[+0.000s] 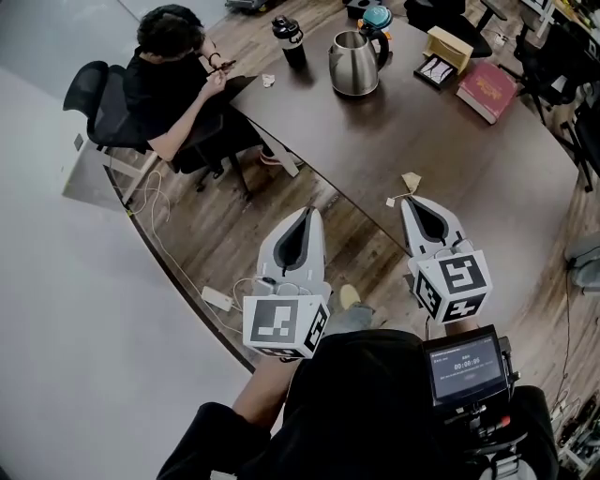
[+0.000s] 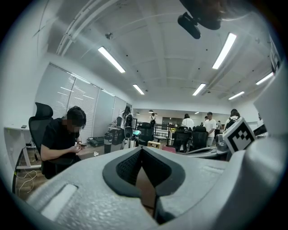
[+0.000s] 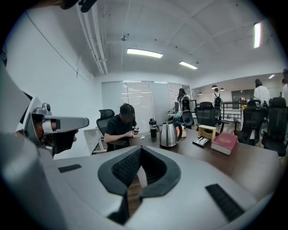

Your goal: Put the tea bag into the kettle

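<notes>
**Scene, left to right (head view)**

1. A seated person (image 1: 178, 75) sits at the far left edge of the dark worktop (image 1: 375, 141), hands together over a small item that is too small to identify.
2. The left claw (image 1: 307, 212) is over the wooden floor, just off the worktop's near left edge. In the left gripper view its jaws meet at the tips with nothing between them. Its marker cube (image 1: 286, 323) carries black-and-white square patterns only, no lettering.
3. A black bottle (image 1: 291, 40) stands upright near the far edge. Its label is not legible.
4. The steel kettle (image 1: 354, 64) stands upright just right of the bottle, black handle to its right. A teal-topped item (image 1: 377, 17) stands behind it.
5. The tea bag (image 1: 412, 182) hangs at the tip of the right claw (image 1: 410, 199), above the worktop's near edge and well apart from the kettle. A small white tag (image 1: 391, 201) trails to its left on a string. In the right gripper view the jaws are closed, with a pale strip pinched between the pads. Which part of the tea bag this is cannot be settled.
6. A flat black tray (image 1: 436, 70) and a tan box (image 1: 448, 45) lie toward the far right edge.
7. A small screen (image 1: 466, 361) on the operator's chest shows a row of digits, too small to read.
8. A red book (image 1: 487, 89) lies flat at the right edge. Its cover print is illegible.
</notes>
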The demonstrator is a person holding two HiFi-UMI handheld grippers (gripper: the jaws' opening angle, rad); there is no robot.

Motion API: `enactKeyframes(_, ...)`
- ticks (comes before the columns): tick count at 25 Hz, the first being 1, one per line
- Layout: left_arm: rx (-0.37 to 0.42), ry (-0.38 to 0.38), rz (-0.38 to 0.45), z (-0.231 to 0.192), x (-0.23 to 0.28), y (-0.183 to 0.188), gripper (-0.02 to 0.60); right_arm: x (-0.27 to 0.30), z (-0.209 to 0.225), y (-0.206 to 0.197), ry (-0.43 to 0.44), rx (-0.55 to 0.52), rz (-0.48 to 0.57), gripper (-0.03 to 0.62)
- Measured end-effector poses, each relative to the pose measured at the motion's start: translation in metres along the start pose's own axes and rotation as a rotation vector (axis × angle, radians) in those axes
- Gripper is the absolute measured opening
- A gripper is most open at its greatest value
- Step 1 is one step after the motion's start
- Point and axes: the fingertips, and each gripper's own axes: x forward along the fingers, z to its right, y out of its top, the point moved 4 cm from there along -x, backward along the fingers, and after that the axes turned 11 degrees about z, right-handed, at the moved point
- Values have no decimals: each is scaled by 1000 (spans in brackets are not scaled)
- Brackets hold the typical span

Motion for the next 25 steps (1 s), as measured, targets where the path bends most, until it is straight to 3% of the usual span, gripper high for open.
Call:
enactKeyframes(8, 7, -33, 19, -22, 7, 0, 5, 12, -11, 1, -34, -22, 4, 6)
enactKeyframes(25, -21, -68, 16, -26, 34, -3, 5, 24, 11, 3, -87, -41, -21, 6)
